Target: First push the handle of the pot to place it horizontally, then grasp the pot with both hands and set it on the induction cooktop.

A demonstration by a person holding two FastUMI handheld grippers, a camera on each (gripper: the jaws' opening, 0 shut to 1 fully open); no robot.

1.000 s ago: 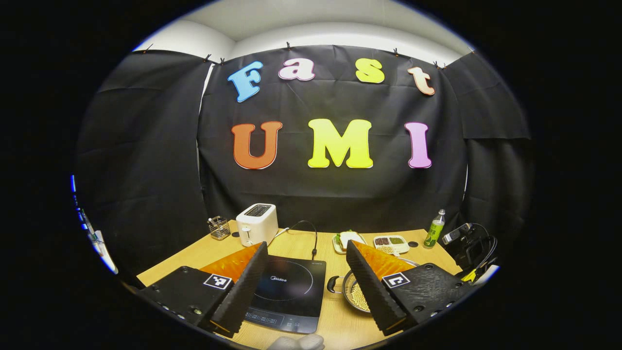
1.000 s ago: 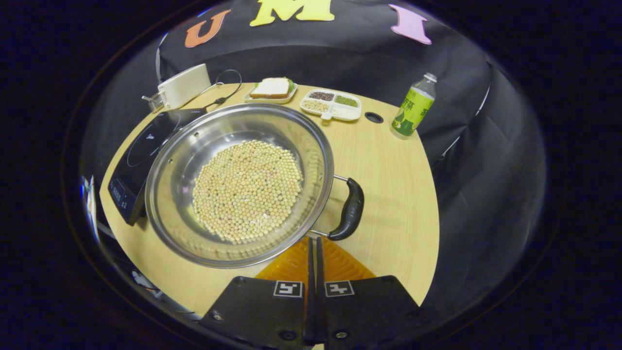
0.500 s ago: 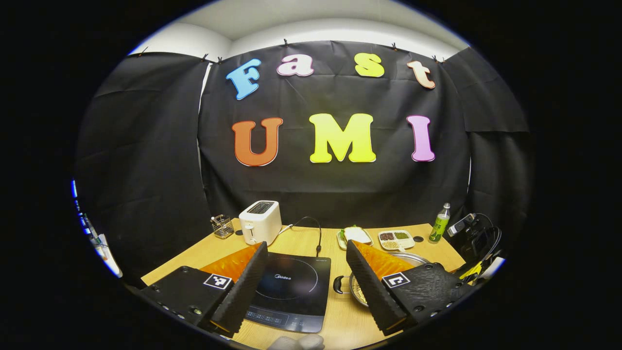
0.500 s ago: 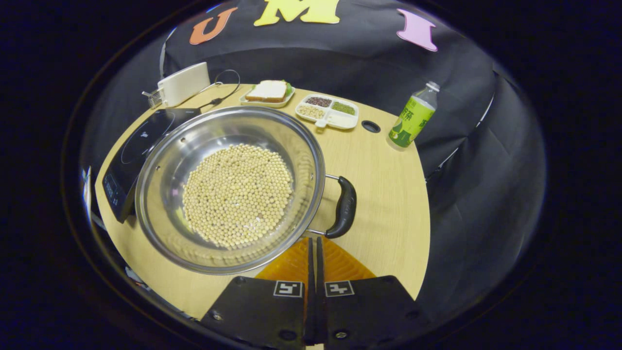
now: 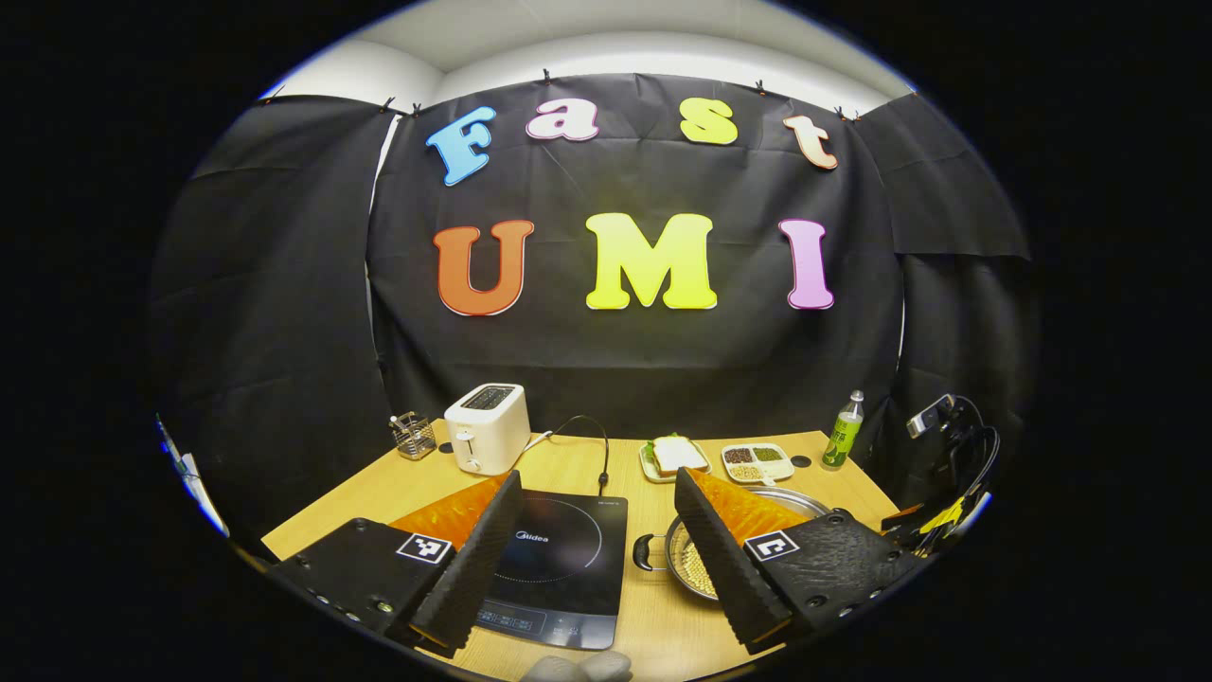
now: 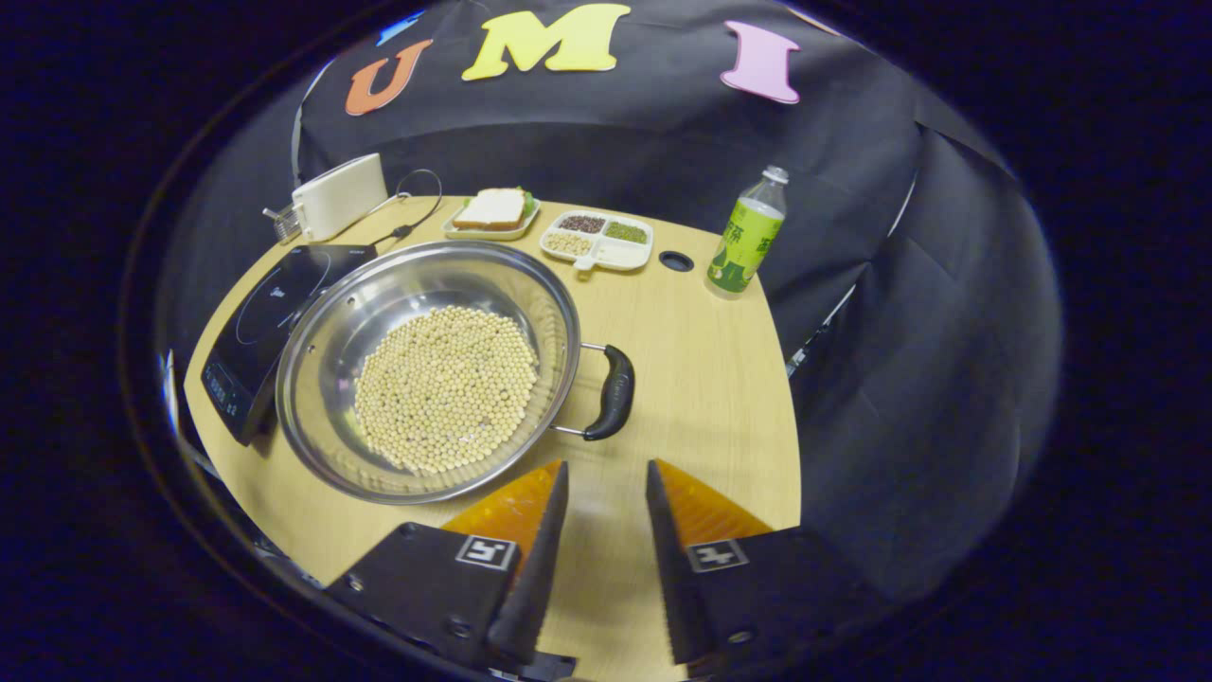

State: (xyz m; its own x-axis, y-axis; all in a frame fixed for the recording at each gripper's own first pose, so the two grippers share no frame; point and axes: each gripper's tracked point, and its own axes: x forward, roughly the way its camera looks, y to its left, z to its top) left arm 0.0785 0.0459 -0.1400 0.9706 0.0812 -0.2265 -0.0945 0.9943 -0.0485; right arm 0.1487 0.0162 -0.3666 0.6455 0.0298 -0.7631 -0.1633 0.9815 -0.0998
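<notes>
On the left of the light wooden table [image 6: 720, 379] lies the flat black induction cooktop [image 6: 260, 322], with a white toaster [image 6: 338, 195] at the far left behind it.

The left gripper [image 5: 597, 493] hangs above the near edge of the table with its jaws spread wide. It holds nothing; the cooktop and the left handle show between its fingers.

Just right of the cooktop stands the wide, shallow stainless-steel pot [image 6: 312, 445], its rim close to the cooktop's right edge. A layer of pale round beans [image 6: 443, 386] covers its floor. One black loop handle [image 6: 614, 392] projects to the right; a second black loop handle [image 5: 647, 551] projects to the left, toward the cooktop. The two handles lie roughly along the left-right line, so the pushing step appears complete.

The right gripper [image 6: 601, 478] sits low at the near edge, just near of the right handle, jaws moderately open and empty, touching nothing.

Handling assessment: the pot is rigid, and the beans make it moderately heavy. The loose beans will roll if the pot tilts. The polished wall is slippery, so grip the black handles, one per gripper, each jaw closing across the handle bar. Lift both sides level.

Far right, a green-labelled plastic bottle [image 6: 744, 237] stands clear.
</notes>
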